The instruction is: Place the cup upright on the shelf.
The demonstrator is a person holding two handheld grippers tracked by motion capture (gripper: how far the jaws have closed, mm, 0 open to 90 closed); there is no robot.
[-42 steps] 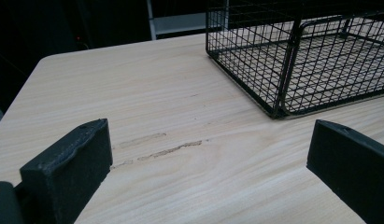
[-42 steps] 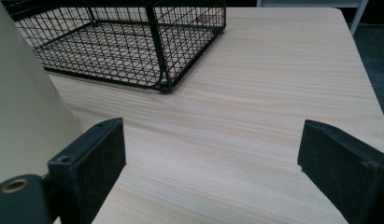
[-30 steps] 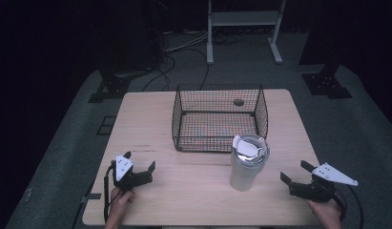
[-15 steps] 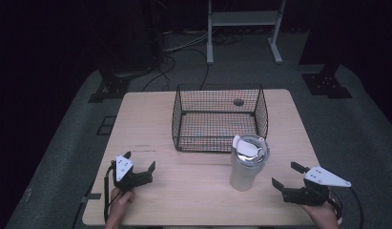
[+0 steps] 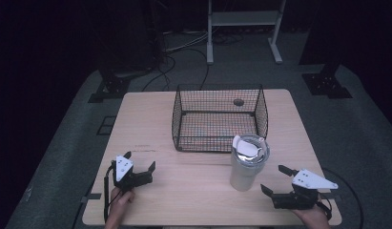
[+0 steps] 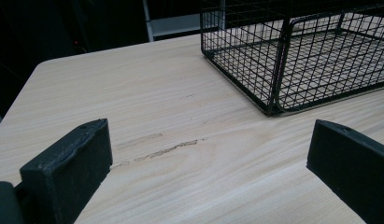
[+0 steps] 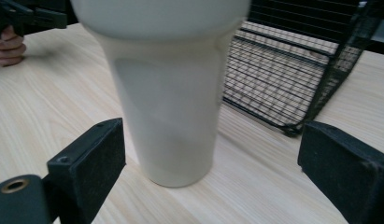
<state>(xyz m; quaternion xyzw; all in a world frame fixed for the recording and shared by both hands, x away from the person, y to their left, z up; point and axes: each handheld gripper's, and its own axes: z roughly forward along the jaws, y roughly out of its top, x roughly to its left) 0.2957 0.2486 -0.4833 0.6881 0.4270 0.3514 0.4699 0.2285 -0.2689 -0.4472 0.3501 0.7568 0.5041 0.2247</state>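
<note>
Lidded tumbler beside wire basket

Dim high view, dark surroundings, table evenly lit, soft shadows, close tumbler slightly blurred

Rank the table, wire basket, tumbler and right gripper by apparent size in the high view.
1. table
2. wire basket
3. and 4. tumbler and right gripper: alike in extent, so unranked.
</note>
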